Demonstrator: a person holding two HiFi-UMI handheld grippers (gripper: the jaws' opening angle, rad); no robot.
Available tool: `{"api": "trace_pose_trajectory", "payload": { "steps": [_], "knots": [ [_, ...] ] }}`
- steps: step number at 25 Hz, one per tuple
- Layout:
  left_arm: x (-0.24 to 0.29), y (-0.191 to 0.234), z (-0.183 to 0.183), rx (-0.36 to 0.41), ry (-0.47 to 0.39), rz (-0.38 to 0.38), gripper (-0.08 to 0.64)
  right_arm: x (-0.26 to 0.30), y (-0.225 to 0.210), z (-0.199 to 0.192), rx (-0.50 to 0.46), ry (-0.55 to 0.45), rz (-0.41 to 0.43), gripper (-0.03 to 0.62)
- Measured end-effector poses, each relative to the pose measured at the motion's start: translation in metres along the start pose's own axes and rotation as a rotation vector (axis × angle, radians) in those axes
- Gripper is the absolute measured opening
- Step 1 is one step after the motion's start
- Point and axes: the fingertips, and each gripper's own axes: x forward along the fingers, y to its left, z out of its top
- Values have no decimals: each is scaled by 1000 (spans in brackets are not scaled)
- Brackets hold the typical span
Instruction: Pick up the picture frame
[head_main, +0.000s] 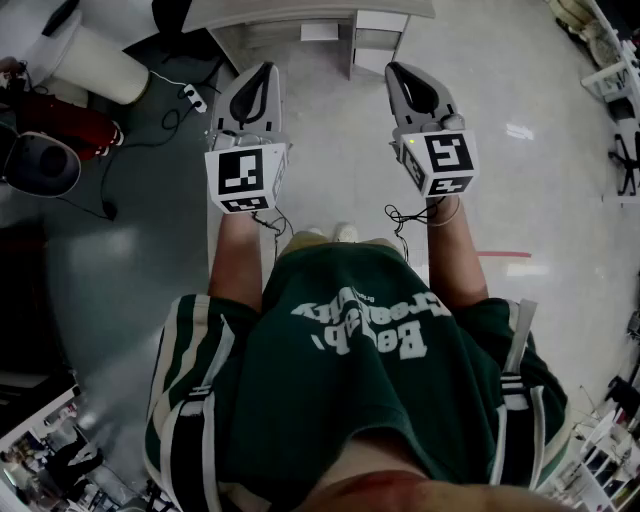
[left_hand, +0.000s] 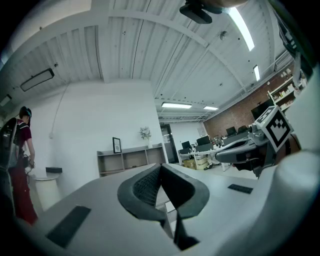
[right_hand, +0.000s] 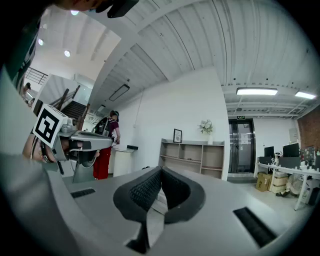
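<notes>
A small black picture frame (left_hand: 116, 145) stands upright on top of a low open shelf unit (left_hand: 131, 160) against the far white wall, some way ahead of both grippers. The right gripper view shows the frame (right_hand: 177, 135) on the same shelf (right_hand: 192, 156). My left gripper (left_hand: 160, 168) is shut, its pads meeting with nothing between them. My right gripper (right_hand: 161, 170) is likewise shut and empty. In the head view the left gripper (head_main: 266, 72) and right gripper (head_main: 394, 70) are held level side by side, pointing at the shelf (head_main: 300, 18).
A vase of flowers (left_hand: 145, 133) stands on the shelf to the right of the frame. A person with a backpack (left_hand: 19, 160) stands at the left by a white round stand (left_hand: 44, 187). Desks with monitors (left_hand: 212, 149) fill the right. Cables (head_main: 150, 110) lie on the floor.
</notes>
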Motion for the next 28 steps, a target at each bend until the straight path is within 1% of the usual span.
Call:
{"api": "trace_pose_trajectory", "payload": {
  "steps": [10,16,23,28],
  "knots": [
    [4,10,-1,0,-5,7,17,11,0,1,-6,-1,0,34],
    [7,13,-5,-4,3,4,17,17,-2,0,36,-25,16,34],
    [8,14,-6,-6,-2,3,17,20,2,0,10,-24,30,34],
    [11,15,-4,-6,-7,2,17,22,0,1,11,-24,33,34]
  ]
}}
